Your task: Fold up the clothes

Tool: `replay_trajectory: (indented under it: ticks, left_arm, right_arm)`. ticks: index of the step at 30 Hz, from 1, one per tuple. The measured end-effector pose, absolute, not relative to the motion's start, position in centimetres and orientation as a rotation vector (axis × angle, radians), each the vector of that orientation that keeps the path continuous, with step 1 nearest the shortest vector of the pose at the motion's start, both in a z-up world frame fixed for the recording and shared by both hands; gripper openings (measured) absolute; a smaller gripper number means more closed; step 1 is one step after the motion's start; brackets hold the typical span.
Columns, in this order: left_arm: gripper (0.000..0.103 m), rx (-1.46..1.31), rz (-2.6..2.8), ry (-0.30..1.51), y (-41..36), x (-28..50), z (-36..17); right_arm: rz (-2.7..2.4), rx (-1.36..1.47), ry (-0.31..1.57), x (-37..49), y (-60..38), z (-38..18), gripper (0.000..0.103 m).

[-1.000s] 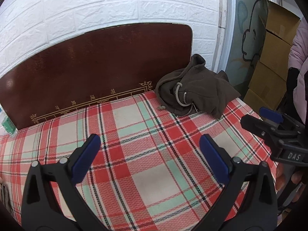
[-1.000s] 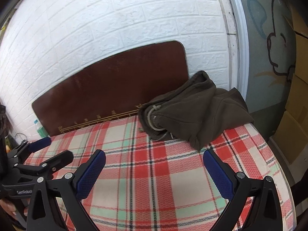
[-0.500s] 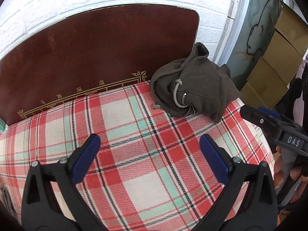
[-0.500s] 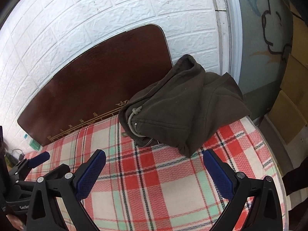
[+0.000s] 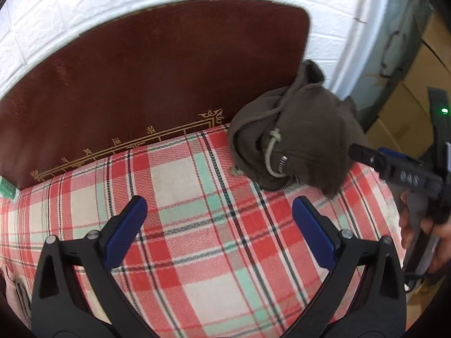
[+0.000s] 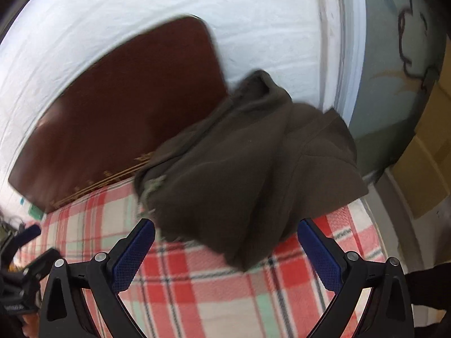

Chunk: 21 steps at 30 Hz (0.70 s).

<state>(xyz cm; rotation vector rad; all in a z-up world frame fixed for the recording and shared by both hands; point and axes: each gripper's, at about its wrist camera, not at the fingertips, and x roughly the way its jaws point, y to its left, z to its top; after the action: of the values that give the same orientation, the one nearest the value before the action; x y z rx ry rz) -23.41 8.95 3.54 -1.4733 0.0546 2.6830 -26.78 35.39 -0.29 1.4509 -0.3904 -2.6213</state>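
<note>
- We judge the folding barely begun: the brown hoodie sits crumpled in a heap, hood and drawstring bunched up, nothing laid flat yet.
- It fills the centre of the right wrist view and lies at the right of centre in the left wrist view, against the dark brown headboard.
- Our right gripper is spread wide and empty, its blue pads either side of the heap's near edge, apparently not touching it; this view is blurred.
- Our left gripper is also wide apart and holds nothing, over bare cloth in the lower half of its frame, well short of the hoodie.
- Left to do, as we see it: take hold, spread the garment out, then fold it.
- The surface is a red, cream and green plaid sheet on a bed.
- Behind stands a white brick-pattern wall; cardboard boxes show at the right edge.
</note>
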Motion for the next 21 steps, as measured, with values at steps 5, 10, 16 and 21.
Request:
replay_trajectory:
  ticks: [5, 10, 16, 21]
  left_arm:
    - [0.103, -1.543, 2.692, 0.066, 11.1, -26.7, 1.3]
    - [0.103, -1.607, 2.67, 0.093, 12.4, -28.0, -0.3]
    - [0.103, -1.622, 2.651, 0.085, 12.8, -28.7, -0.5]
    - [0.103, -1.59, 2.656, 0.145, 14.3, -30.3, -0.7]
  right_arm:
    - [-2.376, 1.506, -0.698, -31.8, 38.2, -5.6, 0.1]
    - [-2.317, 1.468, -0.65, -34.5, 37.2, -7.7, 0.093]
    - [-2.406, 1.241, -0.527, -32.5, 39.5, -3.8, 0.022]
    - [-2.254, 1.239, -0.717, -34.7, 42.0, -5.7, 0.04]
